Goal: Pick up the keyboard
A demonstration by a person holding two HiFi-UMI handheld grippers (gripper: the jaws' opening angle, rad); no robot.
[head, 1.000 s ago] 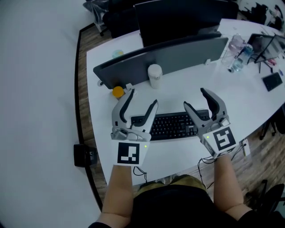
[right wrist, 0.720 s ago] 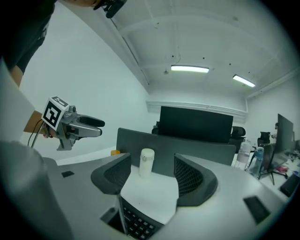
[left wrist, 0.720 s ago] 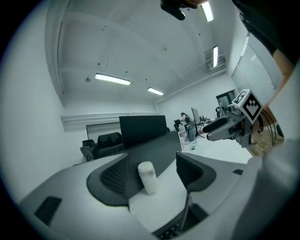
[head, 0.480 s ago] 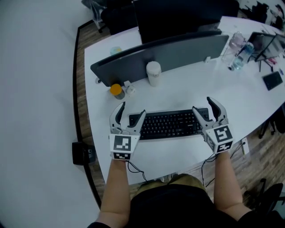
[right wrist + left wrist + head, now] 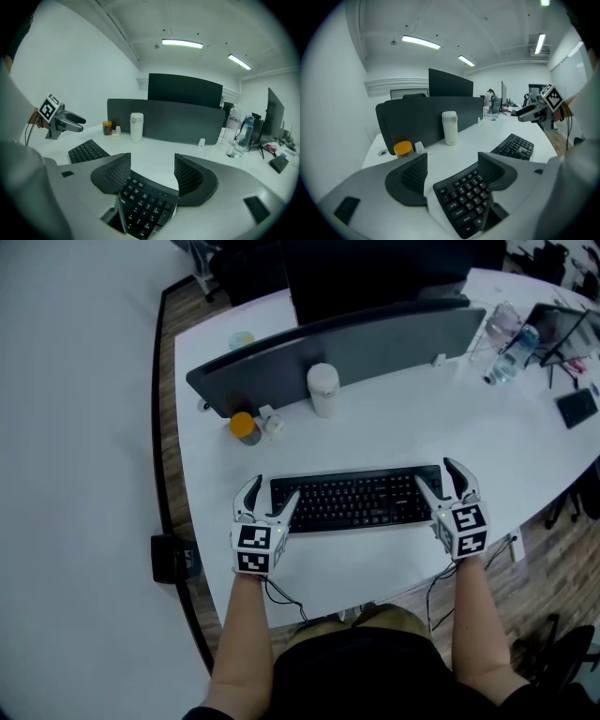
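Observation:
A black keyboard (image 5: 354, 499) lies flat on the white desk (image 5: 375, 427), its long side running left to right. My left gripper (image 5: 274, 489) is low at its left end with jaws opening; in the left gripper view the keyboard (image 5: 464, 197) corner sits between the spread fingers (image 5: 412, 176), and the pads are not pressing on it. My right gripper (image 5: 434, 472) is at the right end, open, and the keyboard's (image 5: 143, 201) end lies between its fingers (image 5: 187, 176) untouched. Each gripper view shows the other gripper across the keyboard.
A grey divider panel (image 5: 347, 352) runs across the desk behind the keyboard, with a dark monitor (image 5: 375, 277) beyond it. A white tumbler (image 5: 323, 390) and an orange-lidded jar (image 5: 244, 427) stand before the panel. Bottles (image 5: 506, 352) and a black phone (image 5: 574, 407) are at the right.
Both grippers have come down from above the keyboard to desk level and moved outward to its two ends. The keyboard has not moved.

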